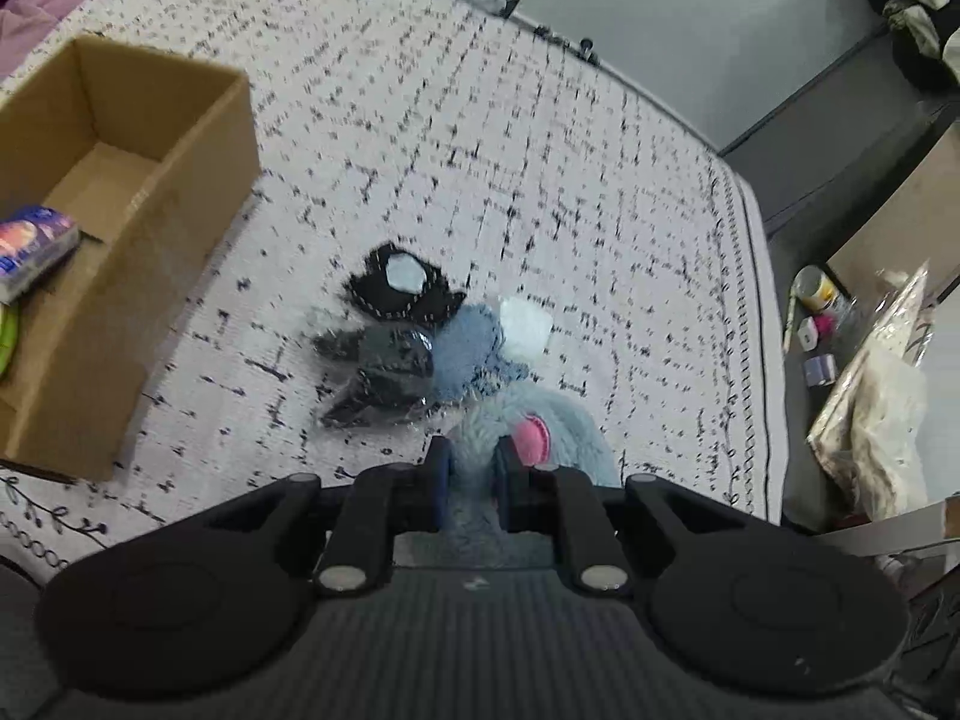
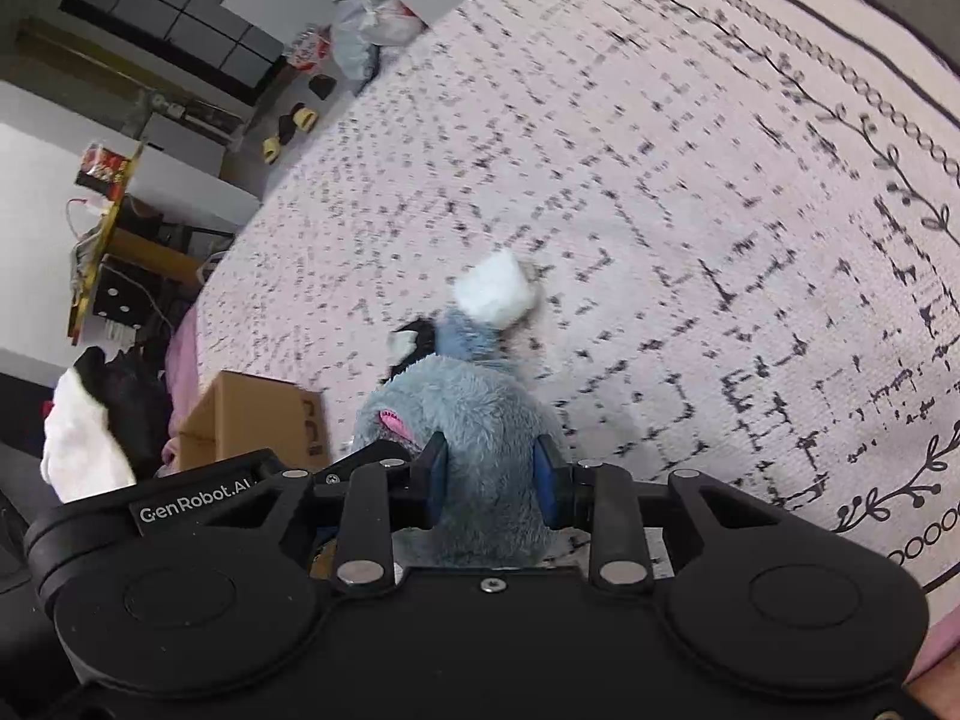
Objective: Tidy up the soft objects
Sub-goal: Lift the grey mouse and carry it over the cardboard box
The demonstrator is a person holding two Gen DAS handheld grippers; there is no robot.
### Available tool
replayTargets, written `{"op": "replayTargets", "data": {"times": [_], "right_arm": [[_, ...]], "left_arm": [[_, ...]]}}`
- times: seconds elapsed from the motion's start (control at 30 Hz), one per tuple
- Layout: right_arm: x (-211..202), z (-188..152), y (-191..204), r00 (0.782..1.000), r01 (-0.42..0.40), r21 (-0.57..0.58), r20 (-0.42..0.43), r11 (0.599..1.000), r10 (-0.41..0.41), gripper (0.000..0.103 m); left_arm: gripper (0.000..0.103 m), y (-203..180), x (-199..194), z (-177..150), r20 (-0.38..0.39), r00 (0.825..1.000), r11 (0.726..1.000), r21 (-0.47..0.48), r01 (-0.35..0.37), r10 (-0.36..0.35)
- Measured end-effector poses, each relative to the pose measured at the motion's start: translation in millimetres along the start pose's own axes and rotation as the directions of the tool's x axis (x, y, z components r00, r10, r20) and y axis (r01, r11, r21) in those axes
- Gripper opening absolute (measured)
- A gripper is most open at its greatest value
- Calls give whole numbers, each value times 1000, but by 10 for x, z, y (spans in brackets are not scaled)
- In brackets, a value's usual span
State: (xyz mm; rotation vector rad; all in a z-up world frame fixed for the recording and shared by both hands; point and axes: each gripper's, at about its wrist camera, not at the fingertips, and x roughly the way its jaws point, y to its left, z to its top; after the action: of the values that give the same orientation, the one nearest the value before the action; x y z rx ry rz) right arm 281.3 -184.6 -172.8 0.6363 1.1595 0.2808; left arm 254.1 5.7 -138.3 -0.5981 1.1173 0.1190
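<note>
Both grippers clamp the grey plush toy (image 1: 528, 414) over the bed (image 1: 540, 150). Left gripper (image 1: 474, 462): fingers narrow, pinching a fluffy bit w/ a pink patch. Right gripper (image 2: 489, 462): fingers a bit wider, squeezing the toy's body (image 2: 474, 414). A black-and-white cloth piece (image 1: 399, 285) and dark bagged item (image 1: 384, 372) lie just beside it. Open cardboard box (image 1: 150, 228) sits to the left in left wrist view, a colourful packet (image 1: 33, 249) inside.

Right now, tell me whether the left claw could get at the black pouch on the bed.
Probably not yet: the left claw is shut on the grey plush toy, so it is occupied. The black pouch lies uncovered on the bedspread just ahead.
</note>
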Motion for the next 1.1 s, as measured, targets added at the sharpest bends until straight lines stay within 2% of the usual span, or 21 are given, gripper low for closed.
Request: {"op": "replayTargets", "data": {"times": [0.67,1.1], "right_arm": [[-271,-179,1066,999,-24,-155,41,988,31,29],[-57,-408,1743,999,-37,-246,14,969,41,29]], "left_arm": [[14,493,-934,329,123,991,996,-64,63,-55],[14,1112,-1261,571,171,984,989,-128,69,-46]]}}
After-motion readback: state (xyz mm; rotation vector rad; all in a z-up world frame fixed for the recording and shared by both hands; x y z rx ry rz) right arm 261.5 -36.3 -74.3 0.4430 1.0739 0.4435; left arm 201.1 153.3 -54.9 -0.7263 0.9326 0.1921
